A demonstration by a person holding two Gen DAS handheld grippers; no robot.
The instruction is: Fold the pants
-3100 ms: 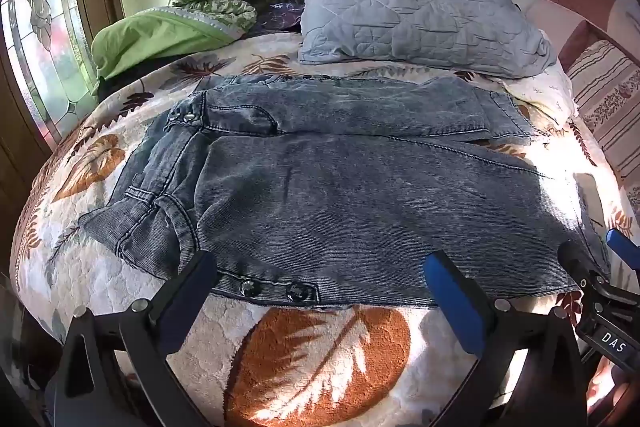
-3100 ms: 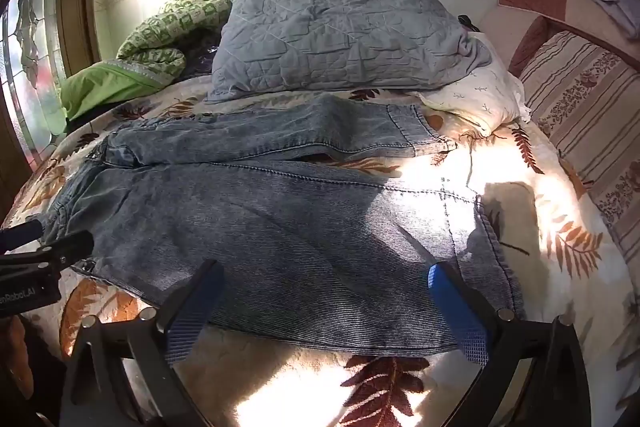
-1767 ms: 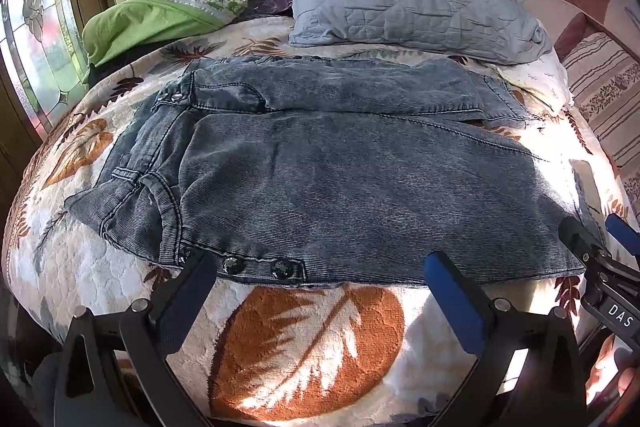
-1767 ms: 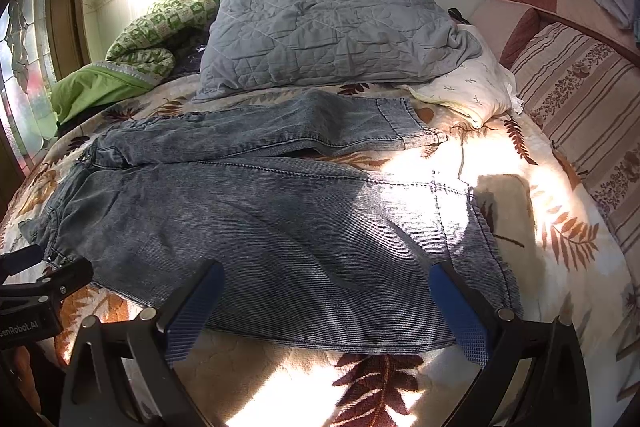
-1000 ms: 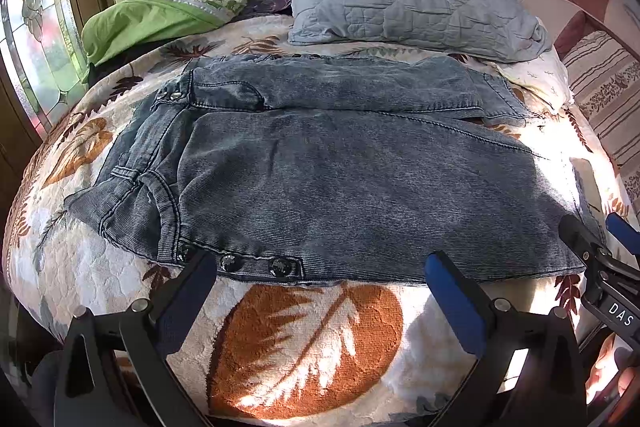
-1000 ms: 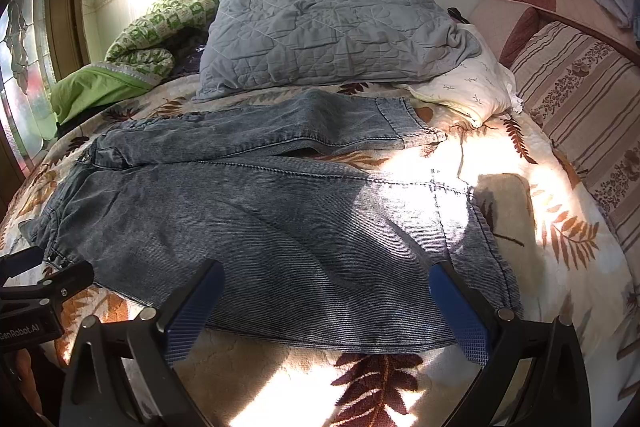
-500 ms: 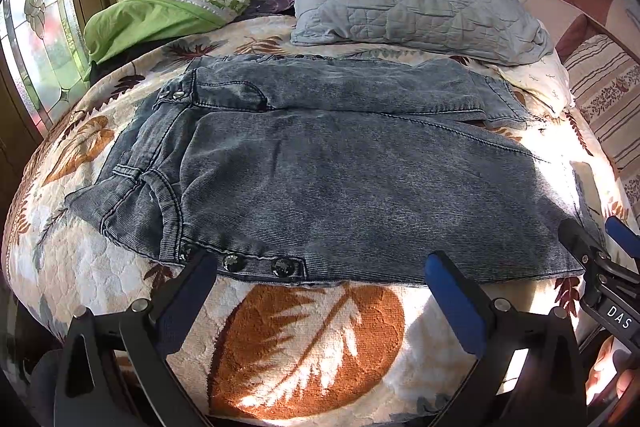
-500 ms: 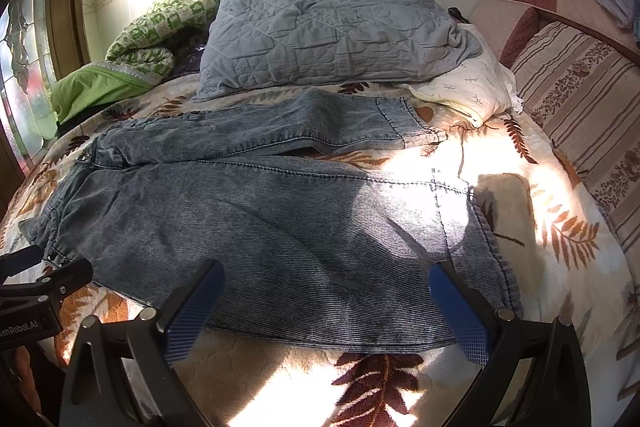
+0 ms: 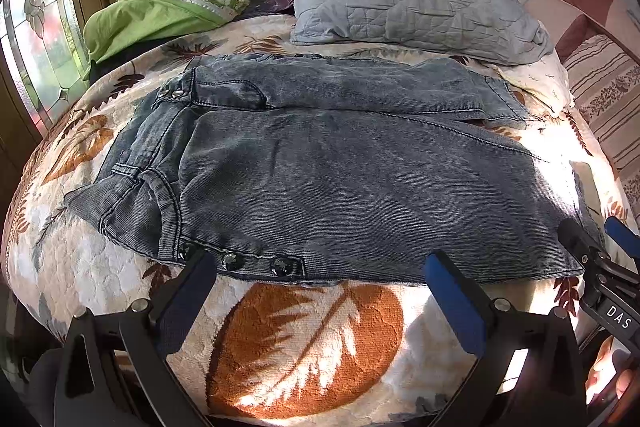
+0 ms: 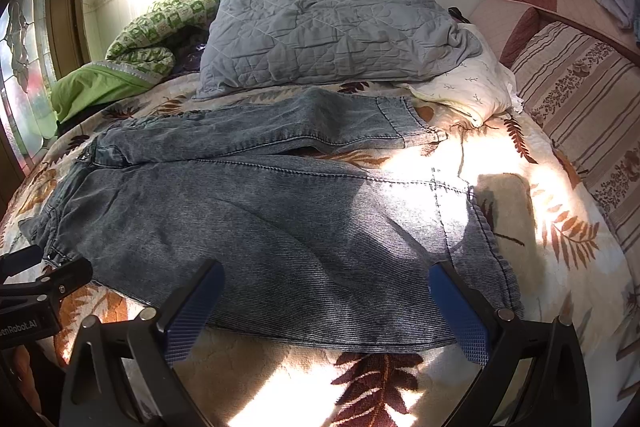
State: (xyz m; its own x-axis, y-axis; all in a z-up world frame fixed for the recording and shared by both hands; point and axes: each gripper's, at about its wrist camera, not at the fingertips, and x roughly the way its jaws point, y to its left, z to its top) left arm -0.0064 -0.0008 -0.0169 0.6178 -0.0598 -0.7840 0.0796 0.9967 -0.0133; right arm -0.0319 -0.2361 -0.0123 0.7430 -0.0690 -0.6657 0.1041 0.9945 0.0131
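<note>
Grey denim pants (image 9: 320, 179) spread flat across the leaf-print bedspread (image 9: 304, 331), waistband at left, hems at right, far leg splayed toward the grey quilted pillow (image 10: 328, 31). Left gripper (image 9: 320, 283) wide apart, empty, just short of the near edge by the snap buttons (image 9: 256, 262). Right gripper (image 10: 326, 297) likewise wide, empty, over the near leg's edge. Probably first fold not yet begun; next, likely pinching that near edge at both ends and carrying it over the far leg.

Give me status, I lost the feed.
Left gripper open, right gripper open, both empty. Jeans flat on bedspread, unfolded. Nothing in the way.
</note>
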